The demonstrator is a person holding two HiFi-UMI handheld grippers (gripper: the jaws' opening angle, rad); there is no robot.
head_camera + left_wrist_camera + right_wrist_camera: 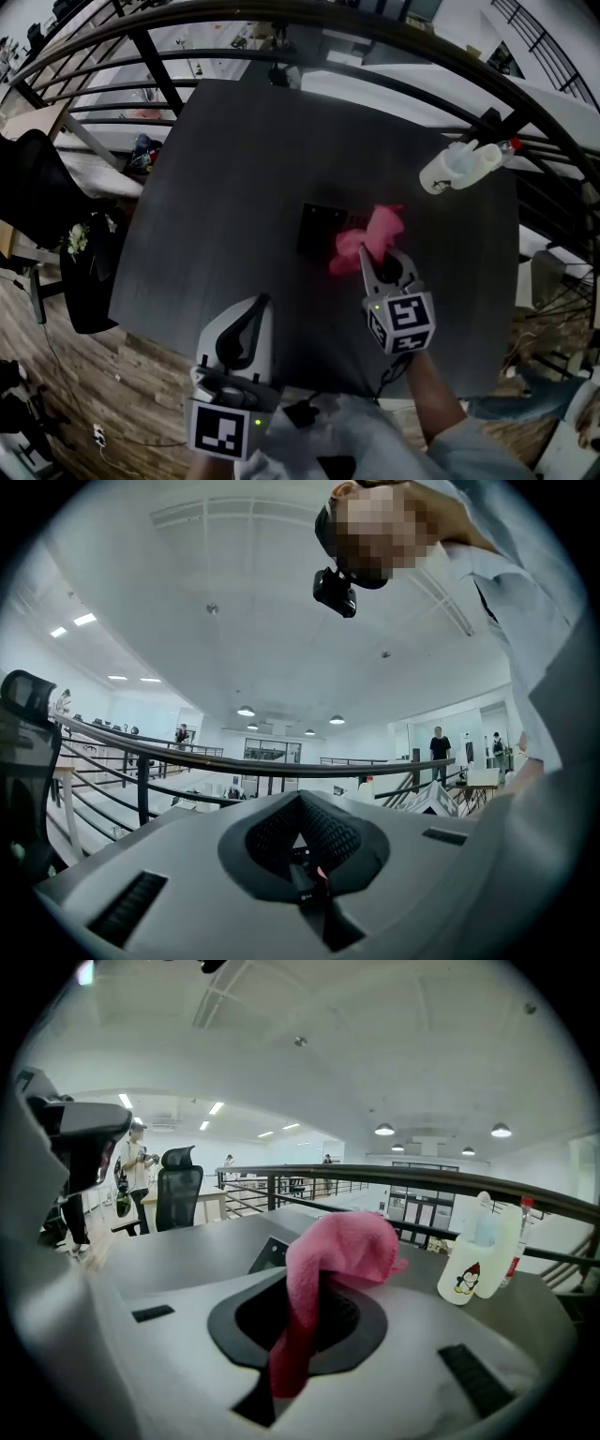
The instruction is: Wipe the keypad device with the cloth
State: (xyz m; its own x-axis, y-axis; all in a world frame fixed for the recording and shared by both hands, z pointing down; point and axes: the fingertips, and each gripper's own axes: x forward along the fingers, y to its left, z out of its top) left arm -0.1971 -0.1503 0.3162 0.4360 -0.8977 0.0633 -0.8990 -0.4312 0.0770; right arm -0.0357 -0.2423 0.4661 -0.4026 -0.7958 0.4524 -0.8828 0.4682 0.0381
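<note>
The keypad device (317,228) is a flat black square lying near the middle of the dark table (225,187). A pink cloth (368,238) lies bunched over the device's right edge, with my right gripper (372,255) shut on it from the near side. In the right gripper view the cloth (330,1258) hangs out of the closed jaws, and a corner of the device (271,1252) shows behind it. My left gripper (259,306) hovers at the table's near edge, left of the device, shut on nothing. The left gripper (299,803) points upward at the ceiling.
A white squeeze bottle with a penguin print (458,166) (472,1273) stands at the table's far right. A black railing (309,56) curves behind the table. An office chair (42,197) is off to the left. Distant people stand in the room.
</note>
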